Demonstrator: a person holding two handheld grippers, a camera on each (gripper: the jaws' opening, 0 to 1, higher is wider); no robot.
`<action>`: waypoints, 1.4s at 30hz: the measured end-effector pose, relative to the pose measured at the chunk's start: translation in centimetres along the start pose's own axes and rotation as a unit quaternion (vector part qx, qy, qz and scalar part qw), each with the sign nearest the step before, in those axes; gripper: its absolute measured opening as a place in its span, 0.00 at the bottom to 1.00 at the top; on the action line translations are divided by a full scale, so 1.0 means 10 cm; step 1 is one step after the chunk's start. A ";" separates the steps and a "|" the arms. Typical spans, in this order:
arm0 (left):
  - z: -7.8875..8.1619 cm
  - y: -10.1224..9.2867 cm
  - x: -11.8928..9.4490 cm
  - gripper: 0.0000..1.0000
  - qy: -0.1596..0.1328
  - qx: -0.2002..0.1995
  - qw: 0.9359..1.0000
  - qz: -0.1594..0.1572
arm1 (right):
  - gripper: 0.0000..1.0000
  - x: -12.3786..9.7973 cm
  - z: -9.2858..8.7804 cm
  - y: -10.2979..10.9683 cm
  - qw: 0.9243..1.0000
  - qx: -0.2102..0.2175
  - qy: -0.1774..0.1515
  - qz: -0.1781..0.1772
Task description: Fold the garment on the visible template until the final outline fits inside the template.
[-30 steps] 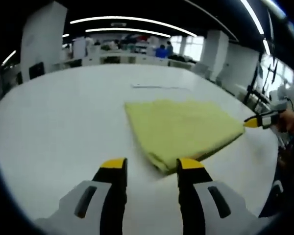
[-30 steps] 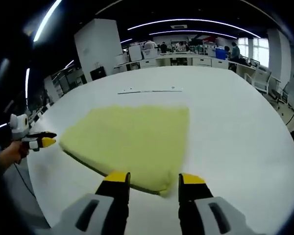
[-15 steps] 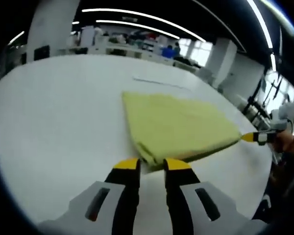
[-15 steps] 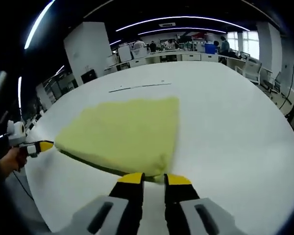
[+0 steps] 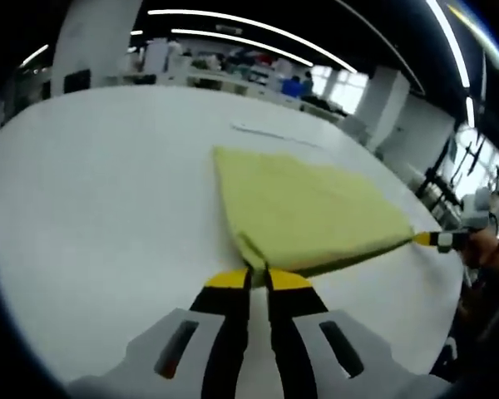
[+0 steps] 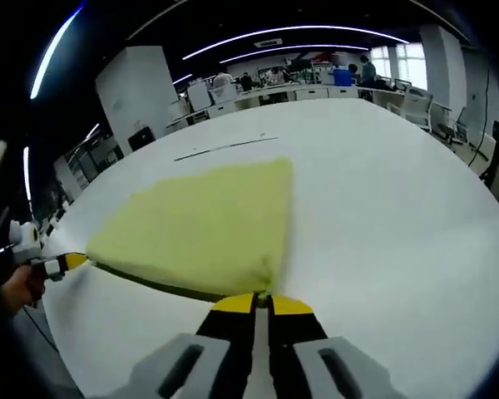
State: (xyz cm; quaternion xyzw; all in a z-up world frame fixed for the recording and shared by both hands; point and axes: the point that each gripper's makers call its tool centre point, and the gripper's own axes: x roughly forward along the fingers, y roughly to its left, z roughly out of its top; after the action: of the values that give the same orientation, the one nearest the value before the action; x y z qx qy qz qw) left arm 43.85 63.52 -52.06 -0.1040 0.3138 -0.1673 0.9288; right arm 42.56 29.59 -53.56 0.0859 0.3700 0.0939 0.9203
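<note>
Yellow garment [image 5: 303, 212] on white table [image 5: 91, 183], both tongs [image 5: 259, 278] [image 6: 263, 303] pinching its corners

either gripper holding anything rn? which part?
Both. The left gripper is shut on one near corner of the folded yellow garment; the right gripper is shut on the other near corner.

white table [image 5: 91, 191] | desks [image 6: 316, 93] far back | ceiling light strips [image 5: 233, 21]

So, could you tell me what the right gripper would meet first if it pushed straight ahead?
Probably only more of the yellow garment: the right gripper looks shut on its near corner, with white table beyond.
</note>
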 end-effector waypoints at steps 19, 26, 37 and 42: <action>0.13 0.12 -0.08 0.00 0.019 0.126 0.992 0.001 | 0.00 -0.06 0.11 -0.13 1.000 -0.010 -0.013 -0.012; 0.04 0.07 -0.09 0.00 0.053 0.257 0.965 -0.006 | 0.00 -0.07 0.08 -0.14 1.000 -0.019 -0.006 -0.012; -0.07 0.07 -0.19 0.00 0.064 0.243 0.968 -0.006 | 0.00 -0.14 -0.05 -0.12 0.999 -0.043 0.015 -0.004; -0.14 0.05 -0.27 0.00 0.078 0.233 0.969 0.000 | 0.00 -0.20 -0.10 -0.10 0.999 -0.041 0.016 -0.003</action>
State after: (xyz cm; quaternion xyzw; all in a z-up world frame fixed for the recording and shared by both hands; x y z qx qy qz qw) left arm 41.09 64.87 -51.85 0.1289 0.3374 -0.2436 0.9001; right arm 40.59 28.27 -53.18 0.0452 0.3809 0.1079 0.9172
